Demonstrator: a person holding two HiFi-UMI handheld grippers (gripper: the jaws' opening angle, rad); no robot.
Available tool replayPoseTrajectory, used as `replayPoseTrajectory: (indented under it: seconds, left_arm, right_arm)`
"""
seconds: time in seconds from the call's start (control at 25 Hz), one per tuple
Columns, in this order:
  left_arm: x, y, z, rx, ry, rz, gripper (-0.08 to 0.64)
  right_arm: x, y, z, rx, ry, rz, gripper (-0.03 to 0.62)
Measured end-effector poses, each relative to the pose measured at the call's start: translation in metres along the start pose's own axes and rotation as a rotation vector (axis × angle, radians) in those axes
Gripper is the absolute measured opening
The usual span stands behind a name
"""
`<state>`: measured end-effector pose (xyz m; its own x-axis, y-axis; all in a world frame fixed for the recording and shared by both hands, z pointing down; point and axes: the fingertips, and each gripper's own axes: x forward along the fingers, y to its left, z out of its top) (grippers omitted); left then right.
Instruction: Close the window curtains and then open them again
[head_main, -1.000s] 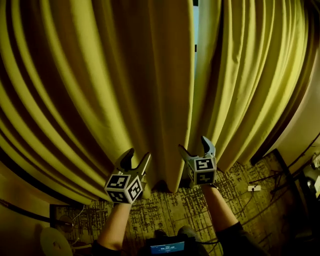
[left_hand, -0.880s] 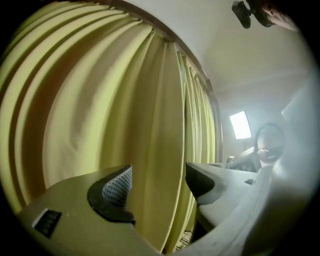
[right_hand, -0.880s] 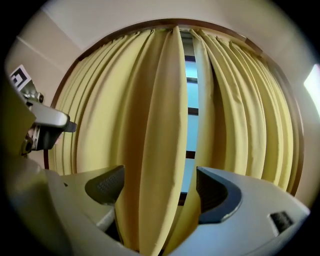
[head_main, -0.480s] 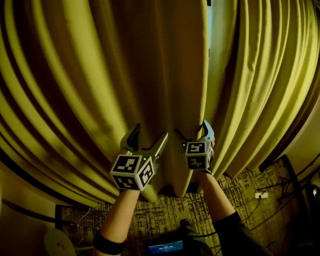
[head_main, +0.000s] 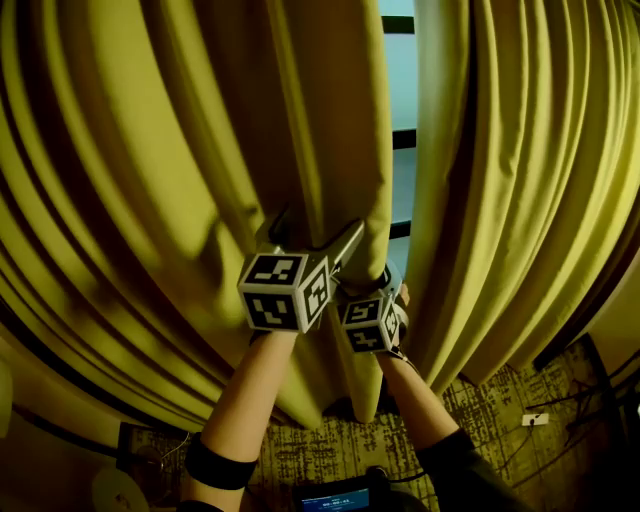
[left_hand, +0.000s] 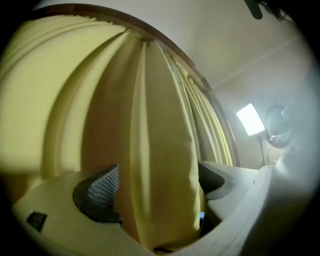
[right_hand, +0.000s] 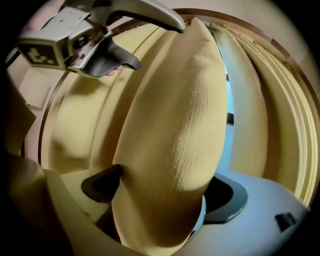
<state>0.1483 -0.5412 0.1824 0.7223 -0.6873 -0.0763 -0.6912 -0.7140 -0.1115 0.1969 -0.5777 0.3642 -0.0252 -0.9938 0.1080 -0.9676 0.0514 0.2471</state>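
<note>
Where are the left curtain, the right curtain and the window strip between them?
left curtain (head_main: 150, 170), head view: a broad fold at mid-panel.
right curtain (head_main: 520, 170), head view: the pleats at mid-panel.
window (head_main: 401, 85), head view: pale glass in the gap between both panels.

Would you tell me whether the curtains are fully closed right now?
Not fully closed: a narrow gap between the left curtain and right curtain shows the window.

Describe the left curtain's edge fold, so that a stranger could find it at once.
A yellow left curtain and right curtain hang with a narrow pale strip of window showing between them. On the left one, take the last fold, bordering that strip. Unlike its neighbours, it has fabric on one side only.
</note>
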Motion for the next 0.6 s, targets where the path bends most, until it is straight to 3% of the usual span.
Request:
replayPoseTrajectory:
  seconds: [0.28, 0.36, 0.52, 0.6]
  left_arm:
    - [0.053, 0.016, 0.019, 0.088, 0.004, 0.097, 0.537]
    - [0.054, 0.02, 0.021, 0.086, 0.006, 0.105, 0.537]
    - [0.064, 0.017, 0.022, 0.104, 0.016, 0.088, 0.533]
    - [0.068, 0.015, 0.022, 0.136, 0.023, 0.085, 0.44]
  right_arm:
    - [0.027, 0.012, 0.01, -0.045, -0.046, 0.106, 0.535]
    - [0.03, 0.026, 0.014, -0.068, -0.063, 0.145, 0.492]
    - [0.037, 0.039, 0.015, -0.09, -0.083, 0.209, 0.471]
    - [0.038, 0.038, 0.02, -0.093, -0.096, 0.21, 0.377]
